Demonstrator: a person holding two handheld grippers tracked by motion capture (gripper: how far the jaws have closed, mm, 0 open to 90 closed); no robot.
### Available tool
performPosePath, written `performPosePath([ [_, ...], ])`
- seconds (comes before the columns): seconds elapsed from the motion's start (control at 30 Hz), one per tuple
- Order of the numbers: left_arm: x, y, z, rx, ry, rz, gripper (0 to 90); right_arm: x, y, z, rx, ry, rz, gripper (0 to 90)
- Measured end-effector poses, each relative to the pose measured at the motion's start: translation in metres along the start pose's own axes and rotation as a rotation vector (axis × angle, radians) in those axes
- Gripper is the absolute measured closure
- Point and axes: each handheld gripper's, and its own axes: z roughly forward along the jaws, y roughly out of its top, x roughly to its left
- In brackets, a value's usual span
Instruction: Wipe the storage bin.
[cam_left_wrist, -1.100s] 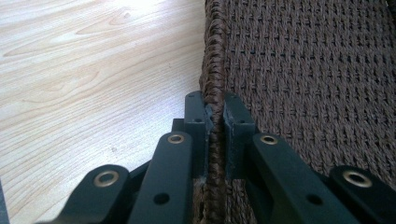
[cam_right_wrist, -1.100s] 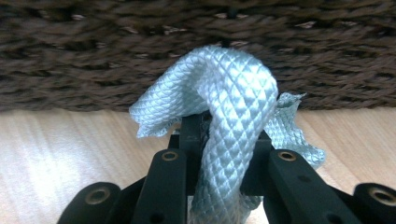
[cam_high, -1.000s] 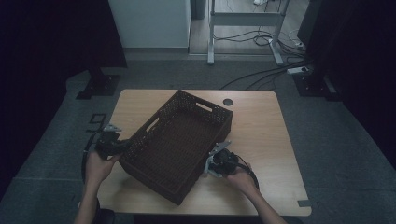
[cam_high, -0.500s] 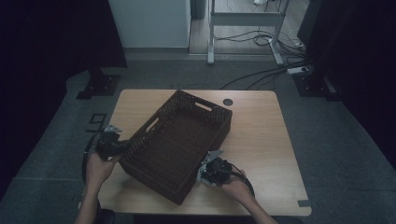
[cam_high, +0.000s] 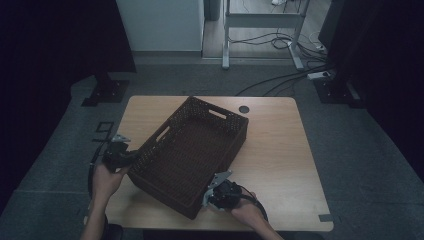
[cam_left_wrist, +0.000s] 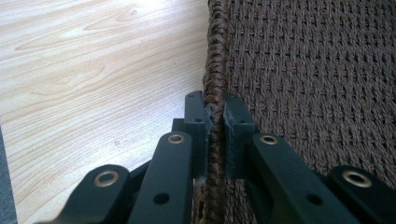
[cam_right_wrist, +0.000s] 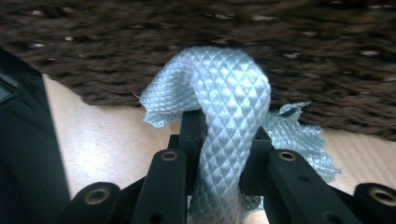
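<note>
Left gripper (cam_left_wrist: 215, 116) had its fingers (cam_left_wrist: 195, 122) pinched on the basket (cam_high: 192, 152) rim at the left wall, likely to pin it while the other hand worked. Basket sat skewed mid-tabletop (cam_high: 280, 150), open side up. Right gripper (cam_right_wrist: 219, 135) was clamped on a pale woven cloth (cam_right_wrist: 224, 112), which looped up over the fingers, right against the basket's near wall. Probably wiping the outside; the anchor grip kept the basket from sliding.
</note>
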Motion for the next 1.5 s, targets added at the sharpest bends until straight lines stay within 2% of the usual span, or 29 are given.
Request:
performPosePath([
  [0.13, -0.001, 0.000, 0.000, -0.001, 0.002, -0.006, 82.6, 0.009, -0.001, 0.001, -0.011, 0.051, 0.011, 74.3],
  [0.23, -0.001, -0.001, 0.000, -0.001, 0.003, -0.007, 82.6, 0.020, 0.002, 0.003, -0.006, 0.042, -0.027, 74.2],
  [0.4, -0.001, -0.001, -0.001, -0.001, 0.003, -0.010, 82.6, 0.030, 0.003, 0.004, -0.015, 0.091, -0.027, 74.2],
  [0.5, -0.001, -0.001, -0.001, -0.001, 0.002, -0.011, 82.6, 0.036, 0.004, 0.005, -0.004, 0.083, -0.037, 73.6],
  [0.6, -0.001, -0.001, -0.001, 0.000, 0.003, -0.010, 82.6, 0.037, 0.003, 0.005, -0.007, 0.096, -0.028, 73.6],
  [0.77, -0.001, -0.001, -0.001, 0.001, 0.003, -0.008, 82.6, 0.039, 0.003, 0.005, 0.000, 0.098, -0.042, 73.7],
  [0.93, -0.001, 0.000, 0.000, 0.005, 0.001, -0.001, 82.5, 0.035, 0.002, 0.002, 0.005, 0.101, -0.047, 75.2],
  [1.07, -0.001, 0.000, 0.000, 0.005, 0.000, 0.001, 82.4, 0.027, 0.000, -0.006, -0.004, 0.085, -0.029, 75.8],
  [1.5, 0.000, 0.000, 0.000, 0.003, -0.007, -0.005, 82.2, -0.011, -0.013, -0.054, -0.073, -0.010, 0.056, 75.9],
])
